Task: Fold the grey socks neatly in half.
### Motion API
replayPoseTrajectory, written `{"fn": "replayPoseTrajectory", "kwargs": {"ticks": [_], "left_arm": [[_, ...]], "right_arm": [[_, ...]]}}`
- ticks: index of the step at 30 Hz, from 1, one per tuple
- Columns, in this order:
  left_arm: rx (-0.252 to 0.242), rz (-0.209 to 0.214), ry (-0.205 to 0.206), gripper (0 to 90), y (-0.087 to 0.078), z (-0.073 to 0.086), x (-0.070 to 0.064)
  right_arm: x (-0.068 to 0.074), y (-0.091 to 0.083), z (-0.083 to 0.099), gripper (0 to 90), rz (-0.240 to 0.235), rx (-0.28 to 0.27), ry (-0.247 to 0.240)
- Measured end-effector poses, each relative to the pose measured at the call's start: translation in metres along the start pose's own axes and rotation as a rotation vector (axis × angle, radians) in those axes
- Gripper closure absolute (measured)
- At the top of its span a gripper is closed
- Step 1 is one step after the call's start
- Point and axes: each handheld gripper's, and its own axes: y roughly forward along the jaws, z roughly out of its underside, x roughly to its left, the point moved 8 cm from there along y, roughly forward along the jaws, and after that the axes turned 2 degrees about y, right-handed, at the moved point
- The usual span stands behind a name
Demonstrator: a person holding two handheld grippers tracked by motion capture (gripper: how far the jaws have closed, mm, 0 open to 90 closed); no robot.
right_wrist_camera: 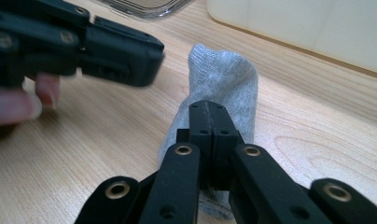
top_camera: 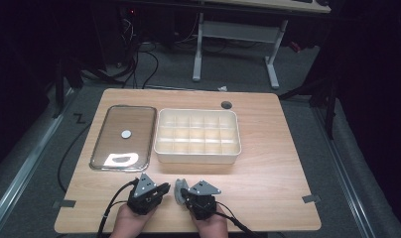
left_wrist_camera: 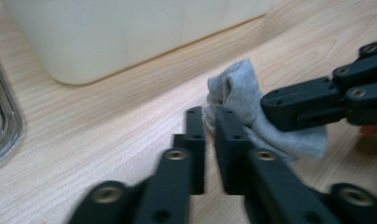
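A person's 2 hands hold 2 black grippers at the near edge of a light wooden table (top_camera: 268,163). The right gripper (right_wrist_camera: 210,122) has its jaws pressed together on a small grey sock (right_wrist_camera: 224,79), which lies bunched on the wood near the table's near edge, close to the middle. The left gripper (left_wrist_camera: 210,140) sits just left of the sock, its jaws slightly apart with a narrow gap, one jaw touching the sock's edge. Farther back stands a cream divided box (top_camera: 197,154) with 15 compartments, and to its left lies a clear lid (top_camera: 123,138).
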Motion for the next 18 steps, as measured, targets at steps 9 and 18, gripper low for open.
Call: {"fn": "replayPoseTrajectory", "kwargs": {"ticks": [9, 18], "left_arm": [[-0.067, 0.06, 0.003, 83.9, 0.008, -0.027, -0.018], [-0.053, 0.088, 0.012, 78.2, 0.026, -0.04, -0.023]], "right_arm": [[0.0, 0.0, 0.0, 90.0, -0.017, -0.001, 0.004], [0.001, 0.001, 0.0, 90.0, -0.031, -0.009, 0.012]]}}
